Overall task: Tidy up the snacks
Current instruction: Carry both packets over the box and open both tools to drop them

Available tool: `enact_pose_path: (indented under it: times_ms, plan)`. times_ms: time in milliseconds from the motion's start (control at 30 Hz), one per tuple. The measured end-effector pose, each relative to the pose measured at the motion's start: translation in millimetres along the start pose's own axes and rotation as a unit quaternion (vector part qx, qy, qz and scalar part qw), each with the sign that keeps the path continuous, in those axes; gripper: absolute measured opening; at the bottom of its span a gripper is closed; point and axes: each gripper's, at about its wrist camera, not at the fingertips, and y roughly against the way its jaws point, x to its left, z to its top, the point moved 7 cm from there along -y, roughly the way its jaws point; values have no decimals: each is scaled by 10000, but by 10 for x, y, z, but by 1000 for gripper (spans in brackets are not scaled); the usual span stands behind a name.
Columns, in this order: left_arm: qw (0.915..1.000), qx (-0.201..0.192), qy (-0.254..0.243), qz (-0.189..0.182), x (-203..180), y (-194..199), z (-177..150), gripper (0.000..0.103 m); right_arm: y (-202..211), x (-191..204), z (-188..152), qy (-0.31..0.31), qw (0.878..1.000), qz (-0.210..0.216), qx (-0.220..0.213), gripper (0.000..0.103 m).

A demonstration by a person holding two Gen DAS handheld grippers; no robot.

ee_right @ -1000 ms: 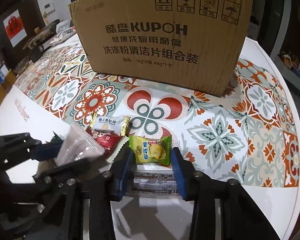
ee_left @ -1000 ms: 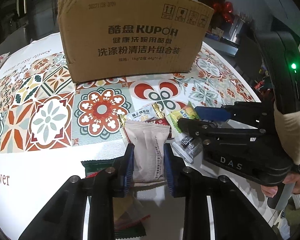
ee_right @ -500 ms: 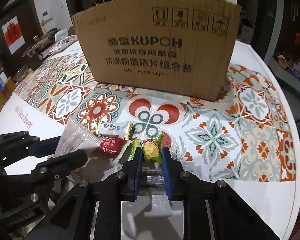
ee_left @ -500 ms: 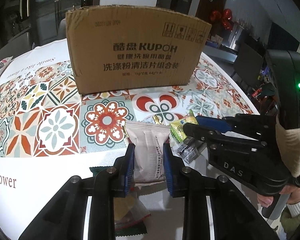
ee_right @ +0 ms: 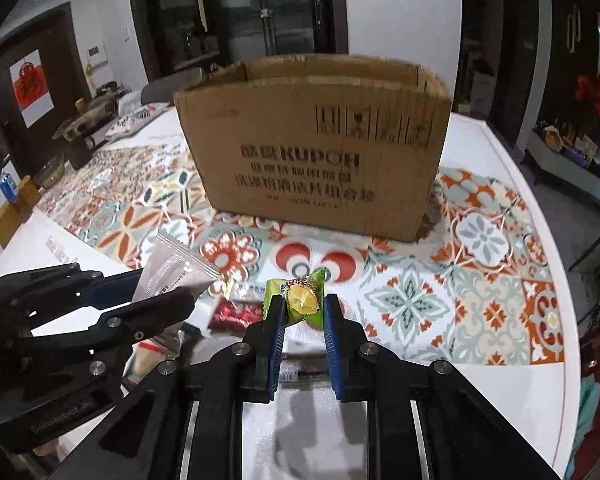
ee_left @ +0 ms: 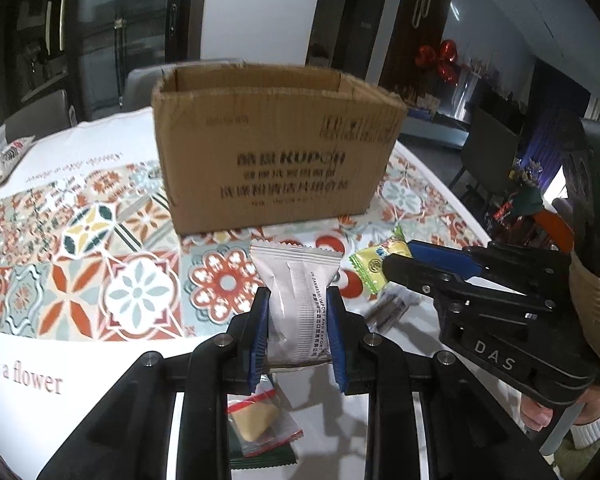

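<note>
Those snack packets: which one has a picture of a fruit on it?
The green packet pinched in the right gripper, showing a yellow durian. The left gripper holds a plain silvery-white packet; the red one lies on the table.

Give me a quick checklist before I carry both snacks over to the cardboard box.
1. Left gripper clamped on the grey-white packet: ok.
2. Right gripper clamped on the green durian candy: ok, but only its lower edge sits between the fingers.
3. Both snacks lifted off the table: ok.
4. Cardboard box open at the top: ok.
5. Room inside the box: cannot tell, the interior is hidden.
6. Snacks left to collect, such as the red wrapper: not ok, still on the table.
</note>
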Motion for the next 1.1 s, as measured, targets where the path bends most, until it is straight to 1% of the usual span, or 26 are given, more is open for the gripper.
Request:
enact_pose_path:
  times_ms: [133,333,500,767,933,1000,1100]
  plan:
    - [9998,-196,77,4,50,174,149,27,170,28,118,-37,9997,6,-235,21]
    - [9985,-544,-42,86,71,393,412,27,411,112,336,3,9982,-21,-604,21]
    - [9974,-709,-67,105,120,468,635,27,556,151,566,-1,9963,-4,-856,21]
    - [9957,-902,-146,154,218,529,1079,27,721,119,1055,10,9921,-168,-1243,21]
    - [9950,-957,-231,190,261,512,1344,27,740,84,1306,-37,9910,-147,-1329,21]
    - [9951,-939,-244,189,279,481,1414,27,715,70,1371,-40,9913,-127,-1311,21]
    - [9952,-919,-273,186,307,414,1533,27,647,36,1469,37,9919,-213,-1254,21]
